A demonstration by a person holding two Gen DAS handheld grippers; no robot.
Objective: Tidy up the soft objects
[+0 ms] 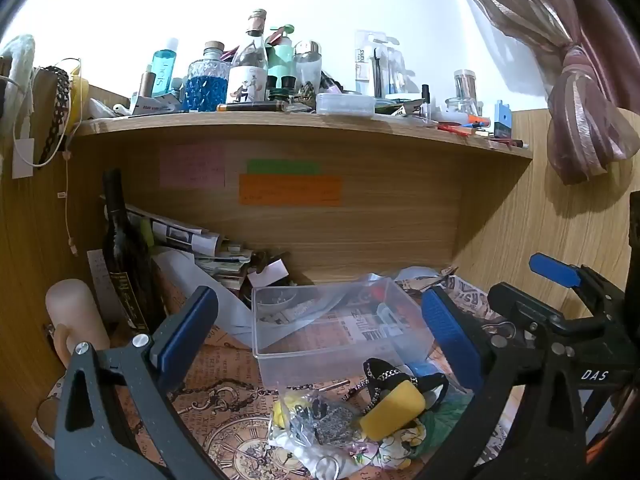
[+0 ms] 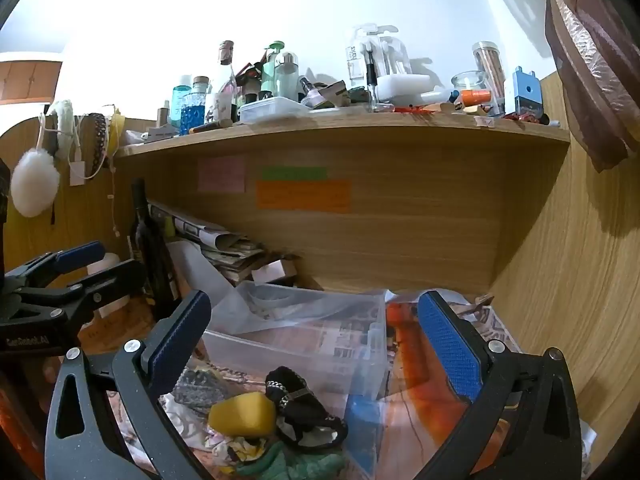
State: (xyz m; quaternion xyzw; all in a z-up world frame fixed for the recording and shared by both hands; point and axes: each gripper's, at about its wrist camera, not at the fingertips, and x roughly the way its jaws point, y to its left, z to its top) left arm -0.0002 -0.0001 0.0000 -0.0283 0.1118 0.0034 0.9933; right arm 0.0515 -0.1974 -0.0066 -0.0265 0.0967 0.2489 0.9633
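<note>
We hold the left gripper (image 1: pixel 320 320) and the right gripper (image 2: pixel 316 332) with jaws spread wide, both empty; yellow sponge (image 1: pixel 392 410) and black band (image 1: pixel 404 376) lie between and below the jaws, clear box (image 1: pixel 332 320) just beyond.

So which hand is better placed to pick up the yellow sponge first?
Probably the right. Its open tongs have the yellow sponge lying low between them. In the left view the sponge sits nearer the right finger of the open left tongs.
</note>
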